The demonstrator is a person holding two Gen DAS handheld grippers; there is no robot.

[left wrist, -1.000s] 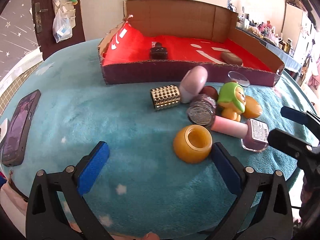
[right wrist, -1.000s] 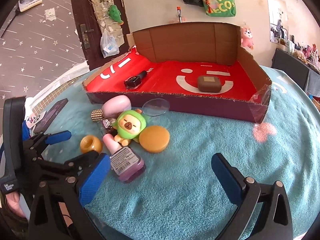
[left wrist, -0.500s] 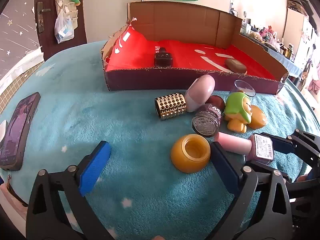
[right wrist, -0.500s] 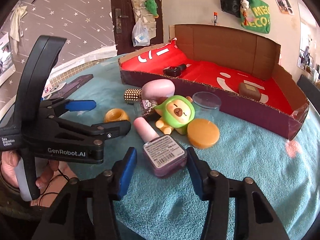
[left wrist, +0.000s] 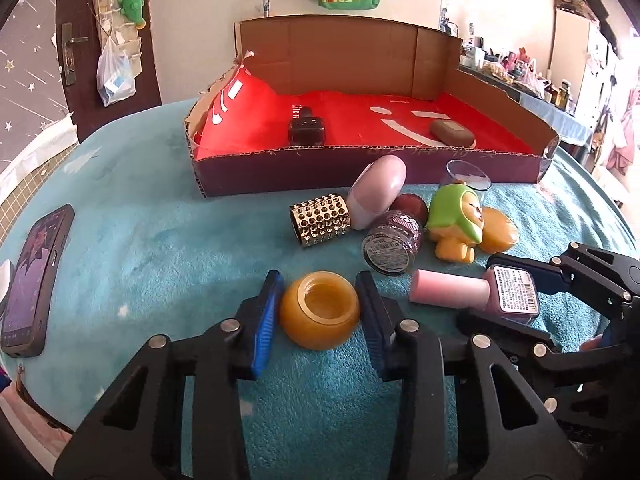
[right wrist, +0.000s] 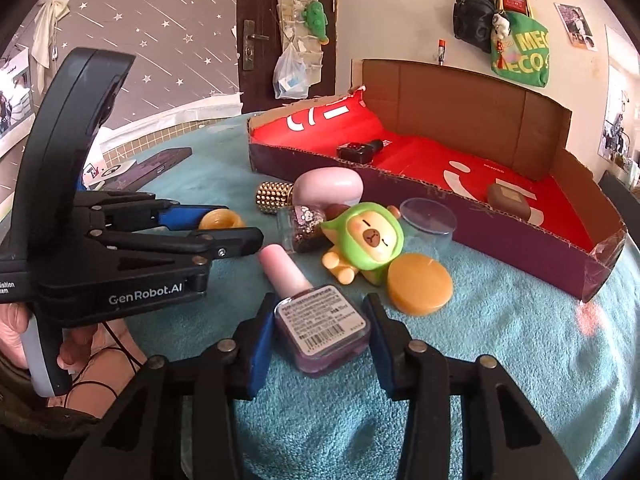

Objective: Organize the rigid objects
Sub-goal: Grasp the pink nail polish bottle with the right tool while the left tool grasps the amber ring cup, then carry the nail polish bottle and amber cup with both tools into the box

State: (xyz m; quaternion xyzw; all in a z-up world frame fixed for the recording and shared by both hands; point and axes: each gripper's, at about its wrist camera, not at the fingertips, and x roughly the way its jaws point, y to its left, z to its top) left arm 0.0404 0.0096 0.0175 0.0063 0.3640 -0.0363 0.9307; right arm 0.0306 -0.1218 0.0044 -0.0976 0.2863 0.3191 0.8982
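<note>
**Left wrist view: both claws closing on small items**

Left claw [left wrist: 319,312] closes its blue pads against the amber jar [left wrist: 319,315] on the teal blanket [left wrist: 160,248]. Right claw [right wrist: 321,322] closes around the nail polish bottle [right wrist: 320,320] (label up), near the cardboard box [right wrist: 440,200].

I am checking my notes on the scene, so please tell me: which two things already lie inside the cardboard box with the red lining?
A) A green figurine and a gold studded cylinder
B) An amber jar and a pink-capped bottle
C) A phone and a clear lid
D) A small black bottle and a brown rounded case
D: the black bottle and the brown case rest on the red lining of the cardboard box; everything else lies outside on the teal cloth.
</note>
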